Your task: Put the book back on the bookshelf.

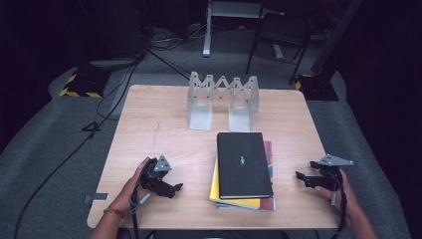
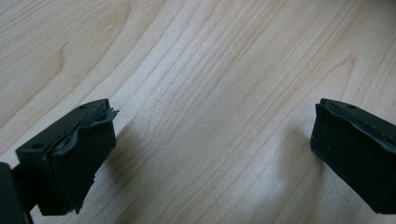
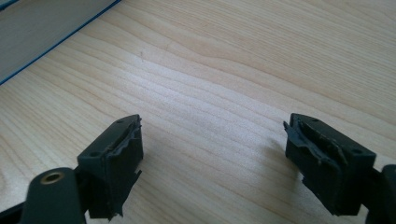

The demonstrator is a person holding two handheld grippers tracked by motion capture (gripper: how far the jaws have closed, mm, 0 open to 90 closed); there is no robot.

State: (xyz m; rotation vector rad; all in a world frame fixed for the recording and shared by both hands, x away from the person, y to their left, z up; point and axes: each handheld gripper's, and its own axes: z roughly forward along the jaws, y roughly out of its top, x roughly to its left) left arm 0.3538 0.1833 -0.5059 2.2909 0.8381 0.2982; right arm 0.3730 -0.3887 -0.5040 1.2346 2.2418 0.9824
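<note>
1. A black book (image 1: 244,164) tops a small stack of books (image 1: 242,201) near the front of the table (image 1: 149,124), between the two tongs.
2. The left gripper (image 1: 171,189) and right gripper (image 1: 301,178) rest either side of the stack, jaws spread, holding nothing.
3. The book looks stiff, smooth and fairly heavy; its long edges seem the best hold.
4. Behind the stack stands a grey folding rack (image 1: 223,99), well apart; nothing blocks the way.

Stack of books (image 1: 244,172) lay flat on the tabletop (image 1: 149,129), front-right of centre — black hardcover (image 1: 243,163) on top w/ small light mark mid-cover, yellow, red & blue edges poking out below, spines running front-to-back.
</note>
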